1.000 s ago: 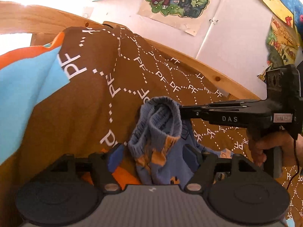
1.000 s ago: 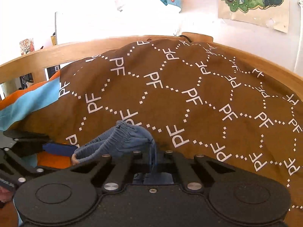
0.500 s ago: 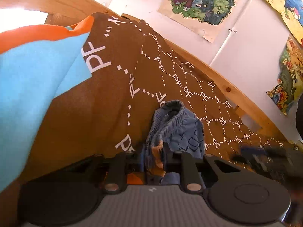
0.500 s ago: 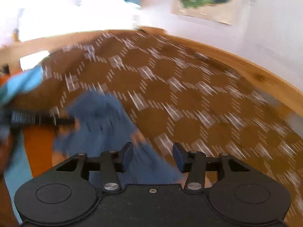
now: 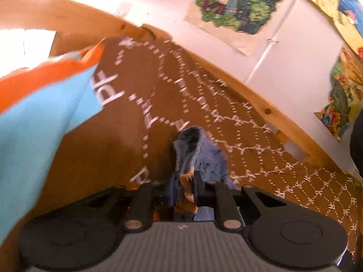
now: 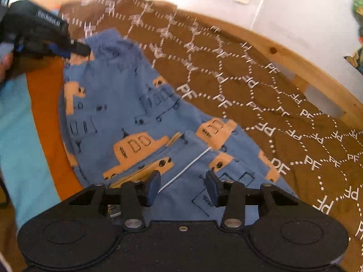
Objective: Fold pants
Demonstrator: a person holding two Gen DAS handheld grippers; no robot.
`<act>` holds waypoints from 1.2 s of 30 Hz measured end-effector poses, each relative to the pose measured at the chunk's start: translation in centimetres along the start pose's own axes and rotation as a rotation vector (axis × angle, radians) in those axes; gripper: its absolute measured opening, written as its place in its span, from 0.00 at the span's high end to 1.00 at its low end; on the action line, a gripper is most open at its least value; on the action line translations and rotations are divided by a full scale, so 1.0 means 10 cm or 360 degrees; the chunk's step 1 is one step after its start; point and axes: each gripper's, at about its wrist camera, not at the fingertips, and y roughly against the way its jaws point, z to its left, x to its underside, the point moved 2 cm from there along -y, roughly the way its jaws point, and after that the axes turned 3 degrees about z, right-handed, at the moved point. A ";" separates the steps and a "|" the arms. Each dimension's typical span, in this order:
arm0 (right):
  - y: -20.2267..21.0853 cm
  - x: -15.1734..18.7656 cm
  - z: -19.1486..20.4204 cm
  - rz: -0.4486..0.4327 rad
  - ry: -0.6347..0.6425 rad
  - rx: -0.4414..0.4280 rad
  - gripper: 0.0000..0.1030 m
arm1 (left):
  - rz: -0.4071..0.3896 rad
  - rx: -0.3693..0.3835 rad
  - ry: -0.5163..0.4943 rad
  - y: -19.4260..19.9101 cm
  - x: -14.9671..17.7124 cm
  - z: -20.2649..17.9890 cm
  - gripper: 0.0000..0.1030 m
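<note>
Centrally on the bed lie the pants (image 6: 145, 117), small and blue with orange vehicle prints, spread flat across the brown blanket (image 6: 261, 86) patterned with white "PF" hexagons. Their gathered waistband sits at the far end in the right wrist view, and the legs run toward the camera. A light blue and orange cloth (image 6: 29, 122) lies along the pants' left edge, partly under them.

Left claw (image 5: 183, 189): closed tight on a bunched fold of the waistband, with blue and orange fabric squeezed between the two fingers. In the right wrist view the same claw (image 6: 84, 49) reaches in from the upper left, its tip touching the waistband corner; part of a hand (image 6: 5, 64) shows behind it at the frame edge.

Right claw (image 6: 182, 187): fingers spread wide apart, gripping nothing, poised above the leg end of the pants. A thin white line runs across the fabric between the fingers.

A wooden bed frame (image 6: 301, 65) curves behind the blanket. Cartoon posters (image 5: 238, 6) hang on the white wall beyond it.
</note>
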 end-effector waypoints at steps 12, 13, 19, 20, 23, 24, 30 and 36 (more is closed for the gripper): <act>1.06 0.73 -0.97 -0.0066 -0.0384 0.0140 0.47 | 0.0017 0.0372 -0.0743 0.18 0.04 -1.59 0.84; 1.14 0.80 -1.03 -0.0062 -0.0401 0.0175 0.45 | 0.0041 0.0405 -0.0807 0.17 0.11 -1.74 0.84; 1.49 1.23 -1.51 -0.0098 -0.0683 0.0347 0.43 | 0.0308 0.0516 -0.1237 -0.06 0.87 -2.53 0.81; 1.50 1.29 -1.58 -0.0096 -0.0730 0.0353 0.43 | 0.0351 0.0525 -0.1294 -0.13 1.03 -2.61 0.81; 1.49 1.44 -1.67 -0.0103 -0.0803 0.0355 0.43 | 0.0456 0.0559 -0.1407 -0.28 1.45 -2.69 0.80; 1.47 1.48 -1.68 -0.0109 -0.0818 0.0331 0.43 | 0.0470 0.0553 -0.1458 -0.32 1.58 -2.67 0.78; 1.34 1.50 -1.65 -0.0147 -0.0825 0.0181 0.43 | 0.0488 0.0491 -0.1514 -0.27 1.85 -2.44 0.31; 1.03 1.25 -1.64 -0.0191 -0.0852 -0.0069 0.41 | 0.0505 0.0458 -0.1712 -0.25 1.93 -2.31 0.53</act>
